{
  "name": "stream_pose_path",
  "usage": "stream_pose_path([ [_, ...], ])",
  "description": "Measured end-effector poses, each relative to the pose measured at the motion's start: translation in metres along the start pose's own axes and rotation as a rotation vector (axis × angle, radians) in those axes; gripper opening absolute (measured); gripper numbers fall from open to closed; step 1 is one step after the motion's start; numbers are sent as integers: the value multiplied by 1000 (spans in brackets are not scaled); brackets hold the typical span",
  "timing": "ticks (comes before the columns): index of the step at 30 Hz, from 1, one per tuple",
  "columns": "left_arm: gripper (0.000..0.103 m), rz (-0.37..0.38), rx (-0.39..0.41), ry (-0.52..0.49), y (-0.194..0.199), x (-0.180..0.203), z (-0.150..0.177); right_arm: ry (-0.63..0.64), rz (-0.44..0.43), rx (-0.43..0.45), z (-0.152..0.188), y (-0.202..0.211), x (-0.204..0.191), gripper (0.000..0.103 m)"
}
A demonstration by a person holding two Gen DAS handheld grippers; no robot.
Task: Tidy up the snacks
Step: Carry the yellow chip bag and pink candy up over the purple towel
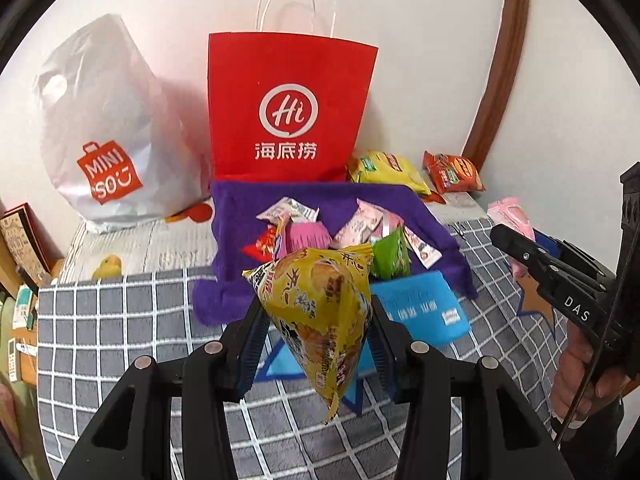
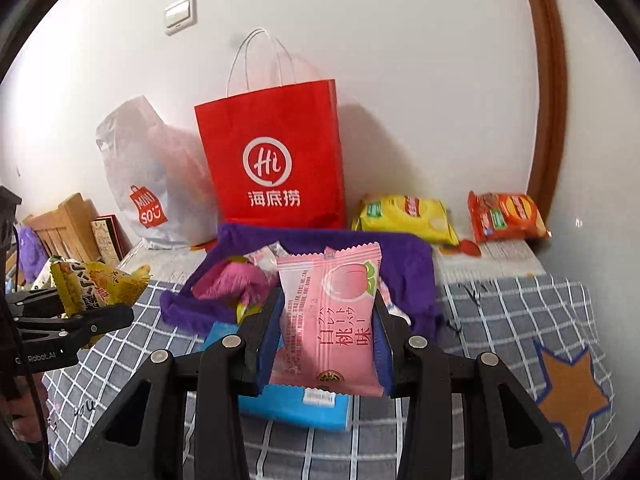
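1. The left gripper [image 1: 316, 328] had its fingers spread only as wide as the yellow snack packet [image 1: 320, 312] pinched between their blue pads, held above the grey checked cloth [image 1: 120, 320].
2. The right gripper [image 2: 326, 336] likewise clamped a pink peach packet [image 2: 328, 320].
3. Beyond lay loose snacks on a purple towel [image 1: 240, 216], before a red paper bag [image 1: 288, 108].

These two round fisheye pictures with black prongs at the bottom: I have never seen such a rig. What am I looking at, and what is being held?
Each picture comes from a camera on a hand-held two-finger gripper, looking along its fingers. The left gripper clamps a yellow snack packet; the right gripper clamps a pink peach-flavour packet. On the checked bedcover lie a purple cloth heaped with small snacks and a blue pack. Behind stand a red paper bag and a white plastic bag, with two biscuit packs beside them.
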State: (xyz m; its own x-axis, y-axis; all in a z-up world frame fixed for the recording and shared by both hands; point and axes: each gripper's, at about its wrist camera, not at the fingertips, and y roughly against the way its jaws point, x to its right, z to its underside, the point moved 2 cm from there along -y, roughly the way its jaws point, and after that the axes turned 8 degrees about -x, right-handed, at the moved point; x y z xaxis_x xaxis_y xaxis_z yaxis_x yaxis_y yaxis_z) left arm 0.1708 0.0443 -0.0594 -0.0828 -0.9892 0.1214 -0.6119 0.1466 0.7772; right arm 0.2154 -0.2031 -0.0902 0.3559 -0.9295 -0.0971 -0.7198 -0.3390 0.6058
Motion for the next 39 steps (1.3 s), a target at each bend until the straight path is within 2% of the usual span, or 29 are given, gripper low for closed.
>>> stream_pose_path([
  [10,45,-25,11,25,-23,-15,-43,4,8,-11,-45,-42,4,41],
  [15,45,-2,6,80,-38,-38,-65,-31,-19,-31,-67,-68,12,41],
  [22,45,1,-1,115,-62,-53,-93,-73,-7,-46,-92,-100,27,41],
  [30,45,13,-44,153,-96,-63,-107,-84,37,-114,-87,-131,50,41],
  [34,45,30,-69,175,-115,-69,-102,-78,54,-164,-79,-143,61,41],
  [39,45,8,-131,180,-133,-72,-96,-88,73,-228,-69,-163,70,41],
])
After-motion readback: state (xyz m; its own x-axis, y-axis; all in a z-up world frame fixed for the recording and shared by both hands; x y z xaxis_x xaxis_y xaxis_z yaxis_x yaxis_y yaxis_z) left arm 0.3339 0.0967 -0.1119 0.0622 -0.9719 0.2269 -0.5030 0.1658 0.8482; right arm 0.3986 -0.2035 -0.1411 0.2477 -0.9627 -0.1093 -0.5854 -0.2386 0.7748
